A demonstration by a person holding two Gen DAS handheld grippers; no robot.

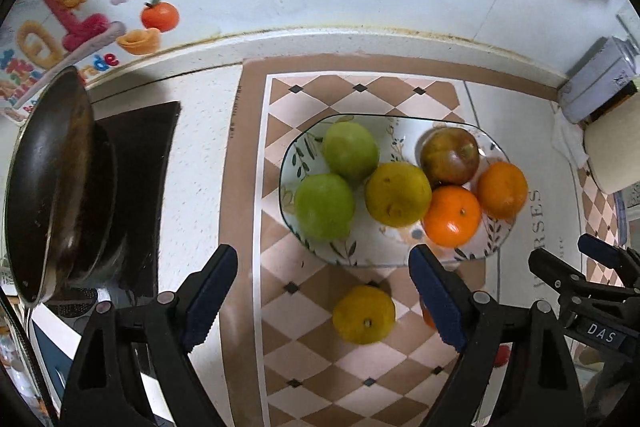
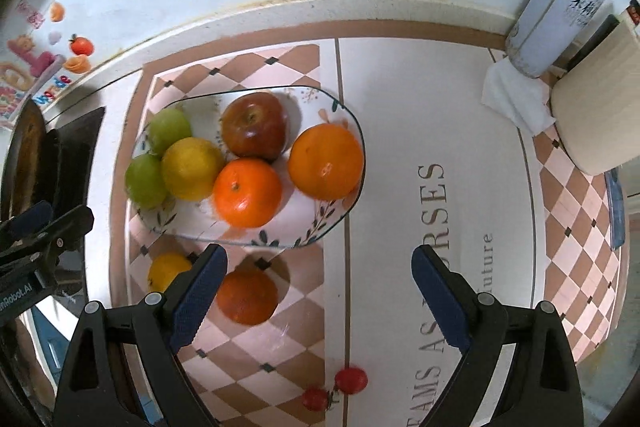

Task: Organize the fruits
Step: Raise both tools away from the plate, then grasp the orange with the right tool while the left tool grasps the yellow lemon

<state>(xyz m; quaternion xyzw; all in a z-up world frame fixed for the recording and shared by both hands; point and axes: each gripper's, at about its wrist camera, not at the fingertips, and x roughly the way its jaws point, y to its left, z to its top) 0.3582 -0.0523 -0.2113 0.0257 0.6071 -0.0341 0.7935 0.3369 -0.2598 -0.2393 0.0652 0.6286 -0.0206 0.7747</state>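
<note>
Between my left gripper fingers sits a yellow citrus on the mat, loose, not gripped. Fingers of both grippers are spread wide, holding nothing. Right gripper has a dark orange just inside its left finger, off-centre.

Ahead of both sets of fingers: plate carrying two green fruits, a yellow one, an apple and two oranges. It looks near full.

Risks as I see them:
- Round fruit rolls if one finger touches first. The right side is offset, so I'd probably knock the dark orange toward the yellow citrus.
- Crowded plate: dropping another piece in could bump the big orange at the rim over the edge.
- Grippers are close side by side; closing in together risks a clash.
- Two small red fruits behind the right fingers are easy to miss or crush.
</note>
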